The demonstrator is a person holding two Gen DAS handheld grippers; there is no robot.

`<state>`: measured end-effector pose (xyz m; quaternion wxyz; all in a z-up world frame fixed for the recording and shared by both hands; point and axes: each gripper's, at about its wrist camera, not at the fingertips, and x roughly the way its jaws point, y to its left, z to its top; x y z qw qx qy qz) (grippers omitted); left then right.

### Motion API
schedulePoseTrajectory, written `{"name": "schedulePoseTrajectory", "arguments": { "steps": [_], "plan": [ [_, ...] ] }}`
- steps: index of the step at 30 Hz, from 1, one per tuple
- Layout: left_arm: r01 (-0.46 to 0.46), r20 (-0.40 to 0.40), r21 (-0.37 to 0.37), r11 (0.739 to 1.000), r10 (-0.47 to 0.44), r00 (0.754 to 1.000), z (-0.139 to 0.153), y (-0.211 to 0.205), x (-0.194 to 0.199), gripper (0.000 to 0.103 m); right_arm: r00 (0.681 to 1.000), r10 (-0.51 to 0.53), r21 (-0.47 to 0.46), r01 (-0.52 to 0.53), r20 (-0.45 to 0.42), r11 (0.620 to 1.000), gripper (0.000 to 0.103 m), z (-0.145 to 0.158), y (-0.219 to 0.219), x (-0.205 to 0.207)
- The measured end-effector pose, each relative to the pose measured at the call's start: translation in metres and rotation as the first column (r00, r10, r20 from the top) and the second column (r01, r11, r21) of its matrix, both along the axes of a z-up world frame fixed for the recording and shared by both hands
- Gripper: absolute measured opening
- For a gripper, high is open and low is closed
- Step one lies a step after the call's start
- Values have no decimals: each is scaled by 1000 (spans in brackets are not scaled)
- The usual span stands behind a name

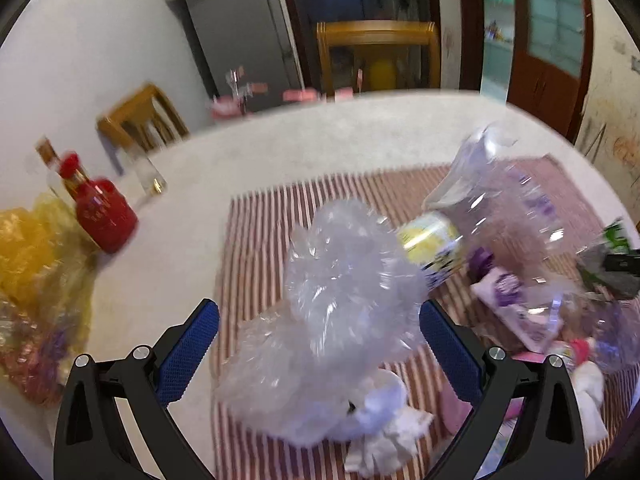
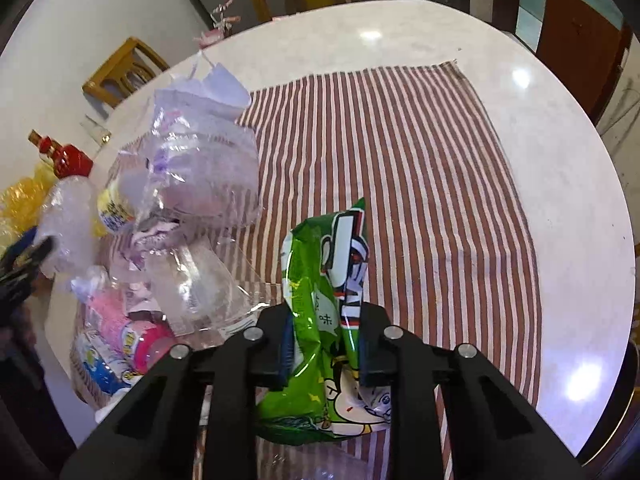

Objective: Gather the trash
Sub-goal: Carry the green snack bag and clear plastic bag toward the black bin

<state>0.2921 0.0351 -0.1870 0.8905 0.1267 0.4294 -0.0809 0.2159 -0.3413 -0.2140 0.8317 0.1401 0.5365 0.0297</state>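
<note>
**Green packet pinched, clear bag between spread fingers**

The right gripper (image 2: pixel 322 344) pinches a green snack packet (image 2: pixel 324 320) at the striped cloth's (image 2: pixel 420 160) near edge. The left gripper (image 1: pixel 320 356) stands spread around a crumpled clear plastic bag (image 1: pixel 340 312), left of the trash pile (image 1: pixel 520 280).

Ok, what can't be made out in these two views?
- Left wrist: motion blur smears the clear crumpled bag, so contact with the left claw is unclear.
- Left wrist: the green wrapper is cut off at the right edge.
- Right wrist: the right claw hides the green wrapper's lower part.
</note>
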Motion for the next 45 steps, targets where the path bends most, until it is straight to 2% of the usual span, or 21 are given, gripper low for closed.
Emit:
{"name": "schedulePoseTrajectory", "arguments": {
  "steps": [1, 2, 5, 9, 13, 15, 17, 21, 24, 27, 31, 34, 36, 38, 41, 45],
  "plan": [
    [2, -62, -27, 1000, -4, 998, -11, 1, 10, 58, 1000, -4, 4, 4, 6, 1000, 24, 1, 0, 2],
    [14, -131, -99, 995, -27, 991, -20, 5, 18, 25, 1000, -7, 5, 7, 13, 1000, 24, 4, -1, 0],
    [-49, -153, -237, 970, 13, 988, -19, 23, 23, 19, 999, -7, 15, 7, 33, 1000, 25, 9, 0, -3],
    [-67, -59, -269, 961, 53, 997, 6, 31, 6, 16, 998, -7, 26, 6, 56, 1000, 25, 15, -1, -11],
    [-41, 106, -253, 967, 70, 992, 49, 27, -28, 15, 995, -17, 30, 15, 94, 999, 25, 27, -4, -17],
    [-6, 167, -246, 969, 48, 985, 70, 18, -44, 15, 991, -23, 33, 18, 128, 999, 24, 37, -5, -24],
    [67, 221, -246, 967, -12, 975, 93, 0, -61, 15, 985, -29, 40, 23, 170, 999, 24, 50, -7, -33],
    [203, 310, -249, 947, -121, 943, 120, -46, -95, 15, 967, -55, 69, 39, 250, 997, 23, 75, -15, -57],
    [296, 346, -260, 919, -197, 917, 125, -90, -116, 15, 953, -86, 78, 66, 289, 995, 23, 91, -29, -78],
    [387, 349, -276, 880, -283, 893, 121, -138, -131, 15, 935, -142, 79, 123, 324, 989, 23, 102, -55, -108],
    [500, 363, -300, 812, -388, 847, 119, -203, -156, 15, 904, -240, 71, 229, 355, 971, 23, 111, -99, -153],
    [584, 361, -302, 754, -477, 802, 116, -257, -171, 15, 867, -336, 55, 341, 367, 939, 23, 112, -141, -193],
    [624, 356, -300, 721, -522, 775, 112, -284, -183, 15, 835, -411, 36, 429, 366, 903, 23, 108, -173, -223],
    [671, 353, -294, 681, -575, 738, 109, -315, -197, 15, 799, -490, 13, 519, 348, 855, 23, 97, -207, -250],
    [714, 344, -287, 638, -627, 699, 105, -346, -223, 15, 751, -587, -16, 620, 303, 784, 23, 65, -253, -279],
    [744, 334, -275, 609, -666, 667, 101, -366, -243, 15, 697, -700, -25, 711, 154, 703, 23, -2, -308, -300]
  ]
}}
